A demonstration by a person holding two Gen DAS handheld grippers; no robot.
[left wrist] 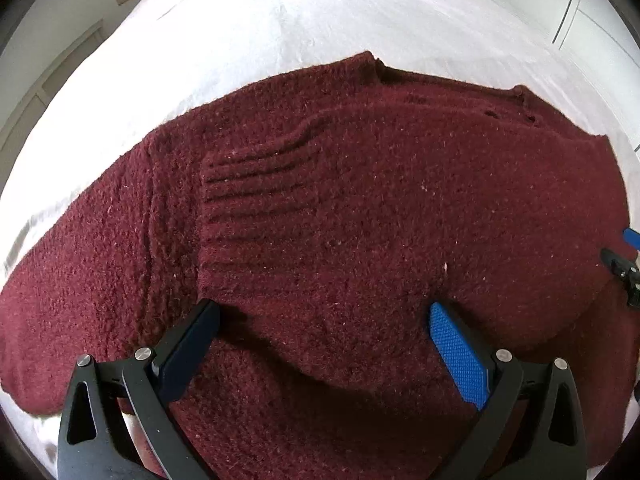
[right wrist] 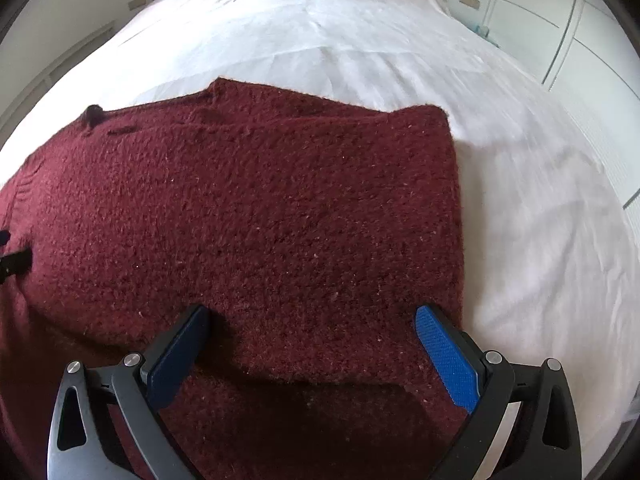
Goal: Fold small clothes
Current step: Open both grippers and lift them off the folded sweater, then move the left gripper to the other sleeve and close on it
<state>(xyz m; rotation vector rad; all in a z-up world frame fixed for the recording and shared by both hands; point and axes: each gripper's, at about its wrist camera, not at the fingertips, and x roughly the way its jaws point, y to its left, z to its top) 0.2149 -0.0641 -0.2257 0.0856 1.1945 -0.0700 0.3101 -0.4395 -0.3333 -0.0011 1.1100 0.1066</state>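
A: Looking from the left side first, we see the dark red fuzzy knitted sweater (left wrist: 340, 208) spread flat across the white sheeted bed (left wrist: 280, 24). A sleeve lies folded over the body, its ribbed cuff (left wrist: 256, 184) resting on the chest area. Our left gripper (left wrist: 324, 312) stands with its black fingers and blue pads (left wrist: 460, 356) spread wide, holding nothing, both tips just above or on the knit; we cannot tell which.

B: Moving rightward, we see the tip of the other tool poking in at the far right edge of the left wrist view. From the right wrist camera, the same sweater (right wrist: 260, 220) fills the near half of the bed (right wrist: 520, 200), with its folded right-hand edge running straight down beside the bare sheet. Our right gripper (right wrist: 312, 316) is also spread wide and grasping nothing, its right finger near that folded edge. A raised layer of knit ends in a shadowed lip between the fingers. White cupboard doors (right wrist: 560, 20) stand at the far right.
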